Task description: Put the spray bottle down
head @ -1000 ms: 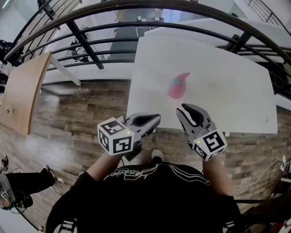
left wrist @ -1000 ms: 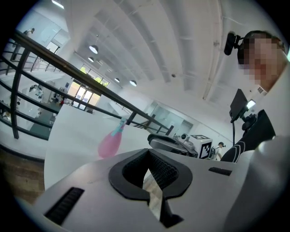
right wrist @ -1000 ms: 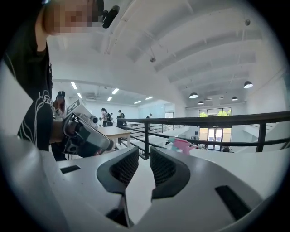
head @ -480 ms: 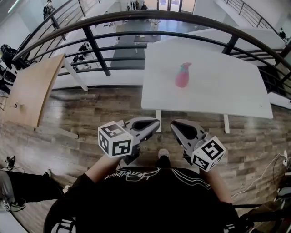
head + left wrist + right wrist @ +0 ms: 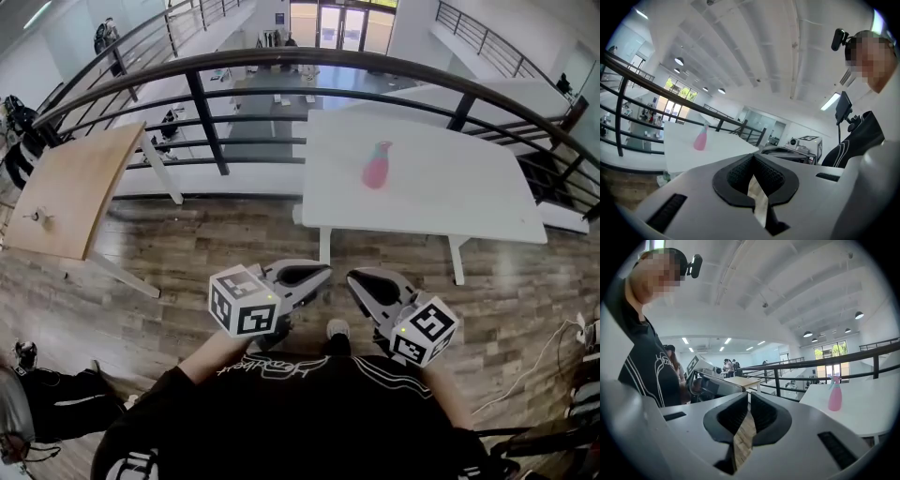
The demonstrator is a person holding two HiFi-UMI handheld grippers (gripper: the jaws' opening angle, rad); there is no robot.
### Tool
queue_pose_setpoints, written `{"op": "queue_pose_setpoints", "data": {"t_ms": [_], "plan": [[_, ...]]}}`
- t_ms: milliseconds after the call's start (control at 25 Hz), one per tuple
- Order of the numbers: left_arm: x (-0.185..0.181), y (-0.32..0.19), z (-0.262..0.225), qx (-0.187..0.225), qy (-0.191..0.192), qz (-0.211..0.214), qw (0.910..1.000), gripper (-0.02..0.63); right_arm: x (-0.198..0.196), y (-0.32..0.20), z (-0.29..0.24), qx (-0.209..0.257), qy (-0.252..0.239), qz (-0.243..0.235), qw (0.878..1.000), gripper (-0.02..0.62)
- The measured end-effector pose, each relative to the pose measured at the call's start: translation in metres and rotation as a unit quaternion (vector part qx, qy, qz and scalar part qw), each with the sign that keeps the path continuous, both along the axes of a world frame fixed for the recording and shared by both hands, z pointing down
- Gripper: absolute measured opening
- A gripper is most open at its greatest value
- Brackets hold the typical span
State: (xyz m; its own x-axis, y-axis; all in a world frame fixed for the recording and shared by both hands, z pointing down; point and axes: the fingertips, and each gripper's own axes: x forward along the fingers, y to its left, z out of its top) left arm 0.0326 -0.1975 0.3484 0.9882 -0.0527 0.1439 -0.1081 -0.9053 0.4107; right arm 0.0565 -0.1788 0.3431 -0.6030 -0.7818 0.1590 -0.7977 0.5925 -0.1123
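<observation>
Pink plastic spray bottle with teal trigger head (image 5: 377, 170) upright on white rectangular table (image 5: 455, 183), well apart from both grippers, grey left gripper (image 5: 325, 272) jaws closed together, empty, grey right gripper (image 5: 352, 277) likewise closed on nothing, both above brown wood-plank floor (image 5: 178, 272).

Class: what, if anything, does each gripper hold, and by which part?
Nothing. The left gripper and right gripper are shut and empty; the spray bottle stands alone on the white table.
</observation>
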Motion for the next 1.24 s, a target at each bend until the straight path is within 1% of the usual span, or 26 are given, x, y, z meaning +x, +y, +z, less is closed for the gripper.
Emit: {"op": "queue_pose_setpoints", "data": {"t_ms": [240, 400, 600, 1240], "plan": [[-0.005, 0.017, -0.007, 0.011, 0.010, 0.012, 0.9998, 0.008, -0.002, 0.019, -0.006, 0.007, -0.004, 0.017, 1.000, 0.026], [-0.004, 0.027, 0.000, 0.007, 0.003, 0.022, 0.9997, 0.008, 0.000, 0.027, 0.000, 0.002, -0.014, 0.028, 1.000, 0.025], [-0.001, 0.037, -0.001, 0.009, 0.004, 0.030, 0.9995, 0.008, 0.004, 0.037, 0.001, 0.001, -0.018, 0.038, 0.999, 0.025], [0.001, 0.052, -0.004, 0.007, 0.008, 0.041, 0.9991, 0.008, 0.005, 0.053, 0.000, -0.002, -0.024, 0.048, 0.999, 0.023]]}}
